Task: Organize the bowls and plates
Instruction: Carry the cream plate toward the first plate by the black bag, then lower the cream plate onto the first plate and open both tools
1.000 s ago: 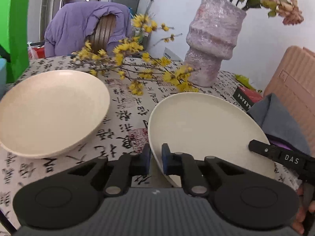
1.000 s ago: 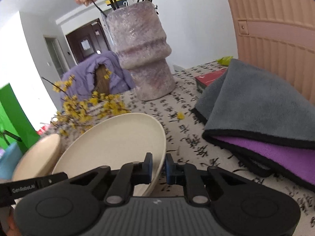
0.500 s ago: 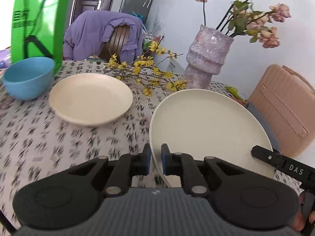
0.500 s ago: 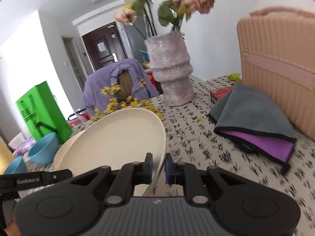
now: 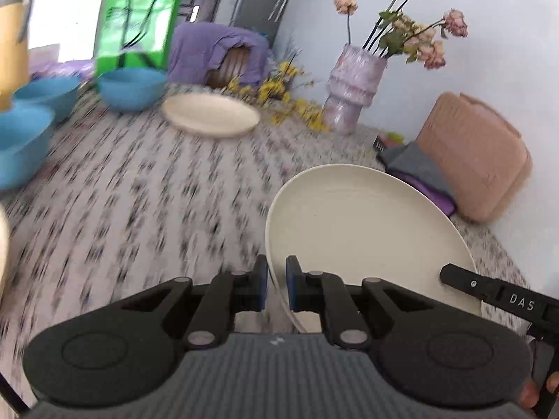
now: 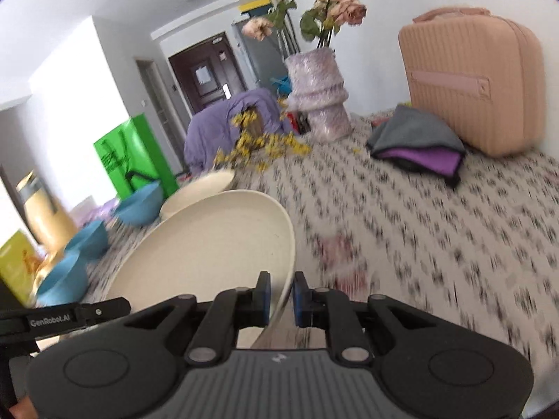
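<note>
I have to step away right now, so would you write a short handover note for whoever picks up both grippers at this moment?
Left gripper: shut on the near-left rim of the cream plate.
Right gripper: shut on the same plate's right rim. The plate is carried between both, tilted, clear of the tablecloth.
On the table: a second cream plate and three blue bowls at the far left.
Done: plate picked up.
Left: set it down, probably onto the other plate, then gather the bowls.

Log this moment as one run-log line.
left gripper: shut on plate rim | right gripper: shut on same plate's opposite rim | plate: lifted off table
</note>
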A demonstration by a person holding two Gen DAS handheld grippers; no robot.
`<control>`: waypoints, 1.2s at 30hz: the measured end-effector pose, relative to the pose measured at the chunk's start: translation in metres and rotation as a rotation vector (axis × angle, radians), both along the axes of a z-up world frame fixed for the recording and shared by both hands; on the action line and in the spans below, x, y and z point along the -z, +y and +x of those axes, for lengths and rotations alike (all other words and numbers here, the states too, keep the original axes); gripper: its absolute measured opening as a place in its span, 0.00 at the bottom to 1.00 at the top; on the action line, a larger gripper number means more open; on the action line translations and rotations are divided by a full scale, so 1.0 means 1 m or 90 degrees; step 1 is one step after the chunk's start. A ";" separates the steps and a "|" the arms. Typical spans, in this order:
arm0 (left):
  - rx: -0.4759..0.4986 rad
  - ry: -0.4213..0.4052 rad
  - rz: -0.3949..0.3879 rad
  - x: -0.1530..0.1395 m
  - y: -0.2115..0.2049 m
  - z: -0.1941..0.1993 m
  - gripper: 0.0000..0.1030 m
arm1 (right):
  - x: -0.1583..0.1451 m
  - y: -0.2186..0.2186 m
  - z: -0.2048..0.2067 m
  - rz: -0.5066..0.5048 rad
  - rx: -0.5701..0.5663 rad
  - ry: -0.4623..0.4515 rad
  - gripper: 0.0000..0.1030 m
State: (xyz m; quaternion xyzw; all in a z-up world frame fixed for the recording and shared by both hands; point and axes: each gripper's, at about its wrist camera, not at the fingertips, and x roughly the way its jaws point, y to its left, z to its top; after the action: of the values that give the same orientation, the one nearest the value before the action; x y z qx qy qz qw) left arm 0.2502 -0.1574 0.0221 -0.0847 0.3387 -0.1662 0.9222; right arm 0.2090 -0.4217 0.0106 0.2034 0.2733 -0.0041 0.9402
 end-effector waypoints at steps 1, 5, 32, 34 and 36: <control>-0.006 0.005 0.001 0.004 0.003 -0.012 0.11 | 0.003 0.003 -0.009 -0.001 -0.003 0.004 0.13; -0.017 0.014 0.008 0.014 0.017 -0.042 0.11 | 0.012 0.017 -0.037 0.001 -0.020 0.015 0.13; -0.370 -0.031 -0.002 -0.002 0.246 -0.057 0.11 | -0.013 0.265 0.072 -0.053 -0.359 -0.009 0.15; -0.385 -0.029 0.004 0.001 0.260 -0.053 0.11 | -0.011 0.282 0.084 -0.060 -0.374 -0.005 0.15; -0.397 -0.022 0.009 0.004 0.272 -0.047 0.11 | -0.007 0.296 0.094 -0.068 -0.386 -0.001 0.16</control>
State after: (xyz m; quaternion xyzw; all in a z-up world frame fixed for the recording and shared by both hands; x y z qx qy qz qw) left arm 0.2031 0.1144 0.0180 -0.1751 0.2819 0.1255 0.9349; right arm 0.3035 -0.1257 0.0180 0.0629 0.3198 0.2622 0.9083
